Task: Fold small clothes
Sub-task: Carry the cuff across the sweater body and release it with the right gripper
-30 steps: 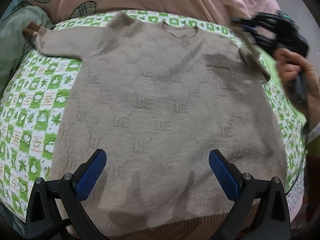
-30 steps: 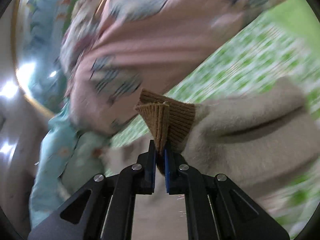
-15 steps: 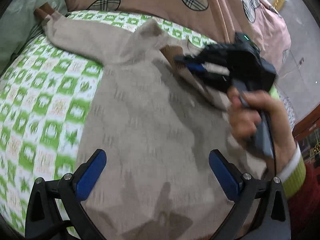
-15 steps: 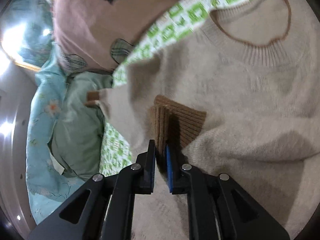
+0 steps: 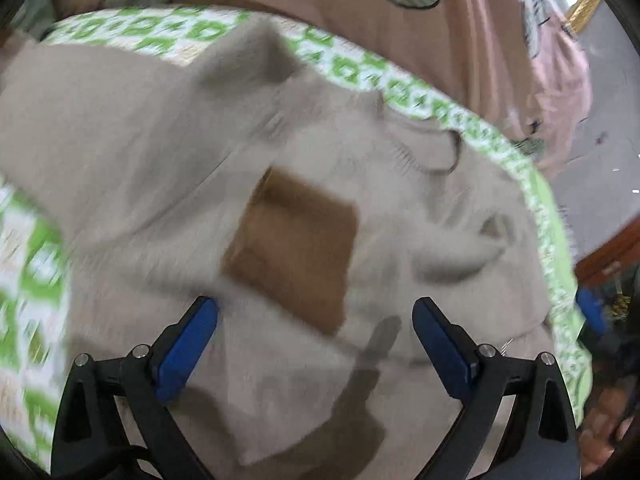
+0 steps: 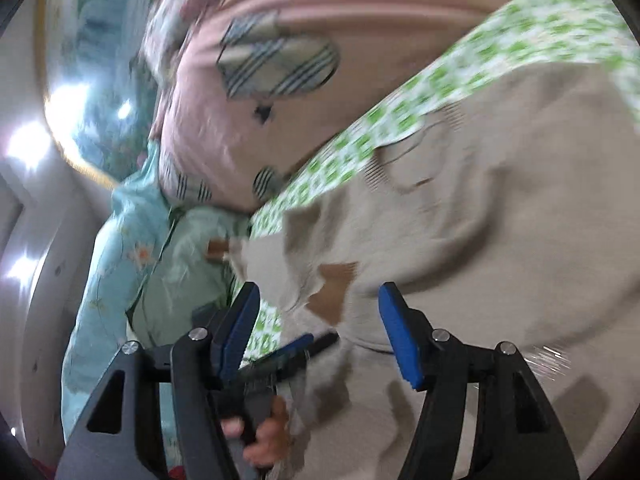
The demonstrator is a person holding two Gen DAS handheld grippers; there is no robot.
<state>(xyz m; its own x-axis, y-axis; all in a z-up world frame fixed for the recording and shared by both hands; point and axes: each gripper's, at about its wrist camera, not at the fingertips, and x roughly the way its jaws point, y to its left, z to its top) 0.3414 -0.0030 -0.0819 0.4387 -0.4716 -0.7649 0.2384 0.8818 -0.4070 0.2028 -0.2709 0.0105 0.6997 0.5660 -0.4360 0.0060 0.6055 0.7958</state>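
Fuzzy beige knit sweater [image 5: 160,152] with ribbed brown rectangular cuff [image 5: 292,248] lying flat.

Both views are evenly bright under soft indoor light, with strong motion blur smearing the green checked cloth [image 5: 36,264] and the beige sweater [image 5: 132,152]. Glaring ceiling lights [image 6: 28,144] bloom at the right view's left edge. Soft shadows fall on the knit. Fisheye curvature bends the edges, with black vignetted corners.
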